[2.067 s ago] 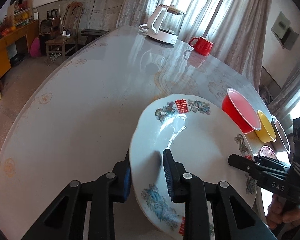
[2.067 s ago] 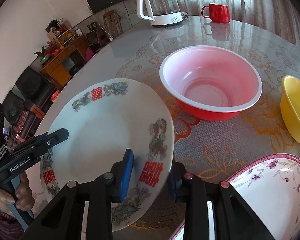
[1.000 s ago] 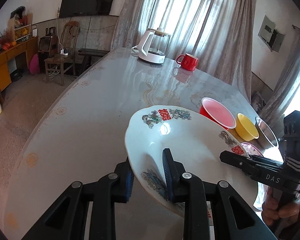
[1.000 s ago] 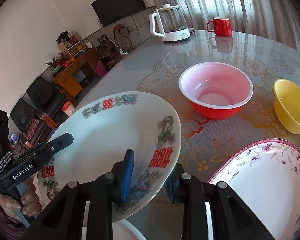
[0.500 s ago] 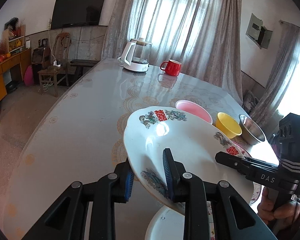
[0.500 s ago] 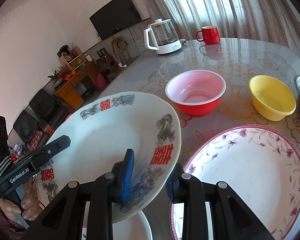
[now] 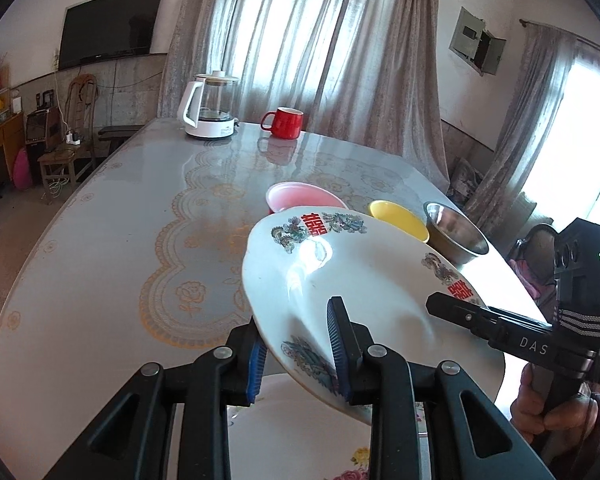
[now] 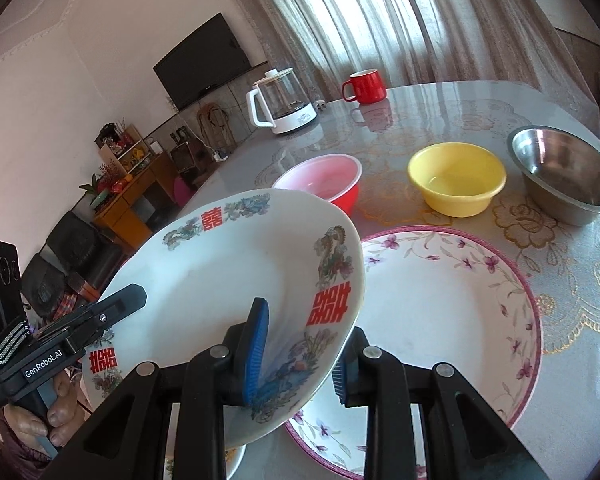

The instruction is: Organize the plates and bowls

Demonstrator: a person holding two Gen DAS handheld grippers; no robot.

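Observation:
A white plate with red characters and dragon prints hangs tilted above the table, held from both sides. My left gripper is shut on its near rim, blue pads on either face. My right gripper is shut on the opposite rim; in the right wrist view the plate overlaps the left edge of a larger purple-flowered plate lying flat below. Behind stand a red bowl, a yellow bowl and a steel bowl. Another white plate lies under my left gripper.
A glass kettle and a red mug stand at the far end of the round table. Chairs, a cabinet and a wall television lie beyond the table's left edge. A person's hand grips the right handle.
Both grippers have carried the held plate up and across toward the near edge. The flowered plate, the yellow and steel bowls and a white plate underneath have come into view.

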